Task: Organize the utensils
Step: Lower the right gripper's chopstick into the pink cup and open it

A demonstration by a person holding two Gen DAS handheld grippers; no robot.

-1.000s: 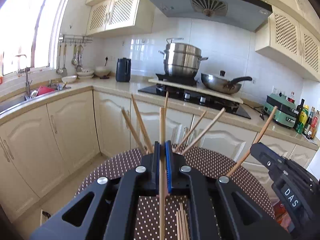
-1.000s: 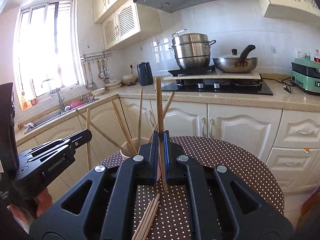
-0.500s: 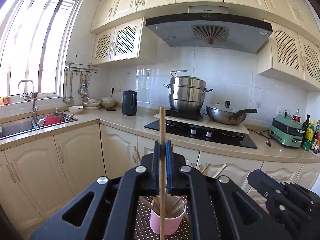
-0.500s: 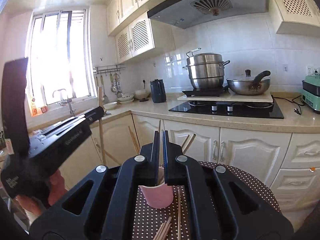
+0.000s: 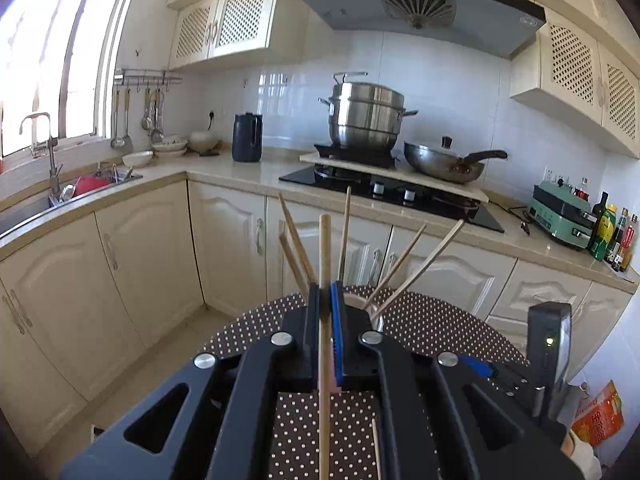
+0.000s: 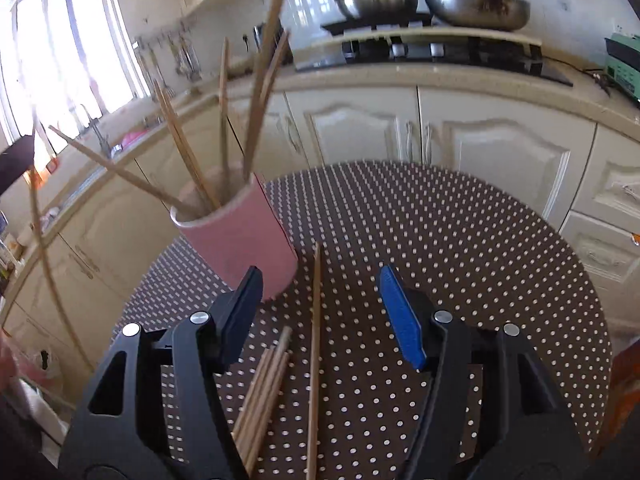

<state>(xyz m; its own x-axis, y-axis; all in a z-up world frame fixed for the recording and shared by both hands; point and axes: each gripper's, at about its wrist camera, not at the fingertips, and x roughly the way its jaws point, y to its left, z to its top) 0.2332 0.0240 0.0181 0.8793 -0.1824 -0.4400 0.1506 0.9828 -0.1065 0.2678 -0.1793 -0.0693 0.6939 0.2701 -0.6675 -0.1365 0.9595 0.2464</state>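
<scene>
A pink cylindrical cup (image 6: pixel 244 248) stands toward the left edge of the round brown white-dotted table (image 6: pixel 460 248), holding several wooden chopsticks (image 6: pixel 256 100) fanned outward. More loose wooden chopsticks (image 6: pixel 268 384) lie near the table's front edge. The left gripper (image 5: pixel 325 320) is clenched on one upright wooden chopstick (image 5: pixel 324 256). The right gripper (image 6: pixel 320 316) has just been opening, its jaws spread over a single chopstick lying on the table (image 6: pixel 315 344). Cream cabinets (image 6: pixel 480 148) stand behind.
</scene>
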